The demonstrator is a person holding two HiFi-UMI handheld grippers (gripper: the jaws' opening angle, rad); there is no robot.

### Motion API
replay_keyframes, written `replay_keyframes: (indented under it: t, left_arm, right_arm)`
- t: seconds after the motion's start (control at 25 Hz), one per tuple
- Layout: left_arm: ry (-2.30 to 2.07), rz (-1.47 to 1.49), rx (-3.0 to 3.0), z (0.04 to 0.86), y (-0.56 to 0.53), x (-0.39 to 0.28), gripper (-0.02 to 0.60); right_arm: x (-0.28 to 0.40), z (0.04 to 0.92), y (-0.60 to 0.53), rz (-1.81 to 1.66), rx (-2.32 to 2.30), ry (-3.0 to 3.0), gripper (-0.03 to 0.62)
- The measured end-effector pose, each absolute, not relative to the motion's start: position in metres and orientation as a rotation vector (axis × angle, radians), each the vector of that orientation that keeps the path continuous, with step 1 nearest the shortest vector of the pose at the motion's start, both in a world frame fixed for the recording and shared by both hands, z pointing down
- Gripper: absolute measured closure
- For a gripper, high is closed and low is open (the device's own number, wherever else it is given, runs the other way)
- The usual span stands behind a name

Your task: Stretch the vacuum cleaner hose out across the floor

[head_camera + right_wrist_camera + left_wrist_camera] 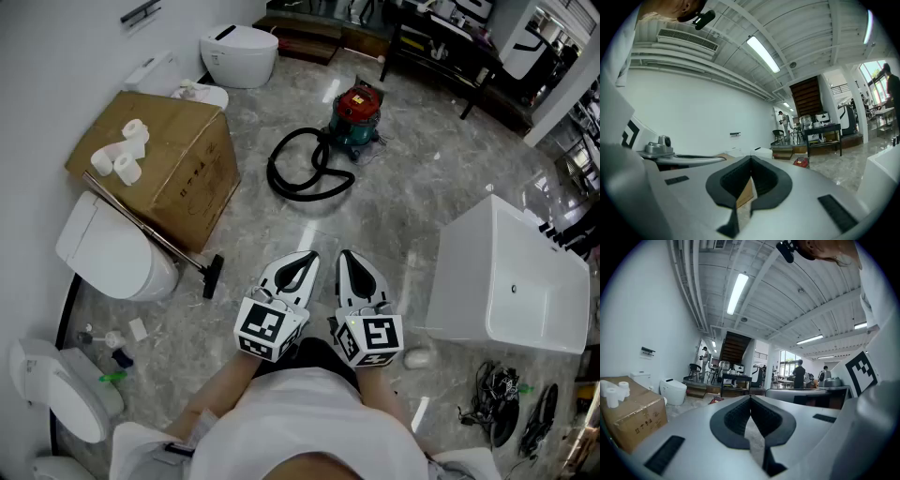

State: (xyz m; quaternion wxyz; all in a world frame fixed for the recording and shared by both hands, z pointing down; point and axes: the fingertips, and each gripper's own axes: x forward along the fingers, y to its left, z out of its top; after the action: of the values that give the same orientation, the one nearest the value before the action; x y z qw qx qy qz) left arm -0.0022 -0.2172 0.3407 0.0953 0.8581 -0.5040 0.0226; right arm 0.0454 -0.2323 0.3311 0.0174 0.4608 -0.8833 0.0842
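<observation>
A red and teal vacuum cleaner [355, 114] stands on the marble floor at the far middle of the head view. Its black hose [306, 171] lies coiled in loops just in front of it. A long metal wand with a black floor nozzle [212, 276] leans against the cardboard box. My left gripper [300, 260] and right gripper [353, 262] hang side by side close to my body, well short of the hose, both shut with nothing between the jaws. In the right gripper view the vacuum cleaner [801, 162] shows small and far off.
A cardboard box [164, 161] with toilet rolls on top stands at the left, with white toilets [114, 251] around it. A white tub-like unit [511, 278] sits at the right, cables [502, 398] beside it. A dark table [441, 42] stands at the far back.
</observation>
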Motion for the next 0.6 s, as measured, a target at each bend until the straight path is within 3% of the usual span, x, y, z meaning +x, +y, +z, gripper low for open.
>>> replay_keyframes:
  t: [0.6]
  left_arm:
    - [-1.498, 0.054, 2.523, 0.348, -0.206, -0.032, 0.575]
  right_arm:
    - [0.034, 0.334, -0.230, 0.274, 1.512, -2.725, 0.580]
